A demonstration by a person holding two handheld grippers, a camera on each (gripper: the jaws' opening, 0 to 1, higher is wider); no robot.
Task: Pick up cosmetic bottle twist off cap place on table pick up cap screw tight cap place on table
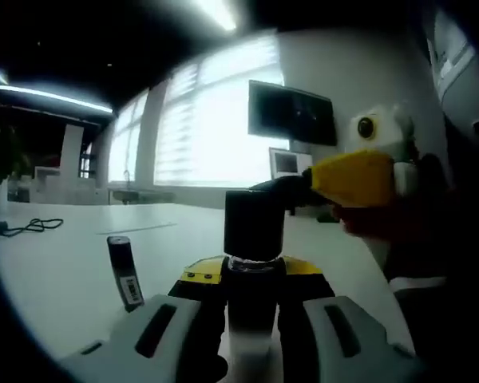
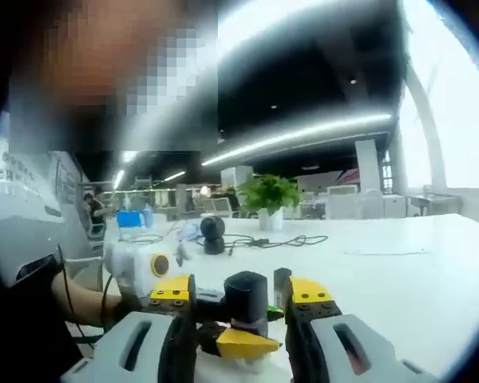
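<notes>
- bottle (image 1: 250,335) stands upright between the jaws of the left tool (image 1: 251,319), which is clenched on its pale body just under the cap, held above the white counter (image 1: 64,263).
- cap (image 1: 254,223) is black and sits on the bottle's neck; in the left gripper view the right tool (image 1: 295,187) reaches in from the right with its yellow jaws at the cap's top edge.
- in the right gripper view the cap (image 2: 246,299) lies between the jaws of the right tool (image 2: 239,307), which look closed onto it.
- a small dark tube (image 1: 124,271) with a label stands on the counter to the left, and a cable (image 1: 32,227) lies well beyond it.
- step in hand, as i judge it: twisting the cap, though off or on i cannot tell, since it sits fully on the neck.
- next move calls for the left tool to hold firm while the right turns about the bottle's axis, without tipping it.
</notes>
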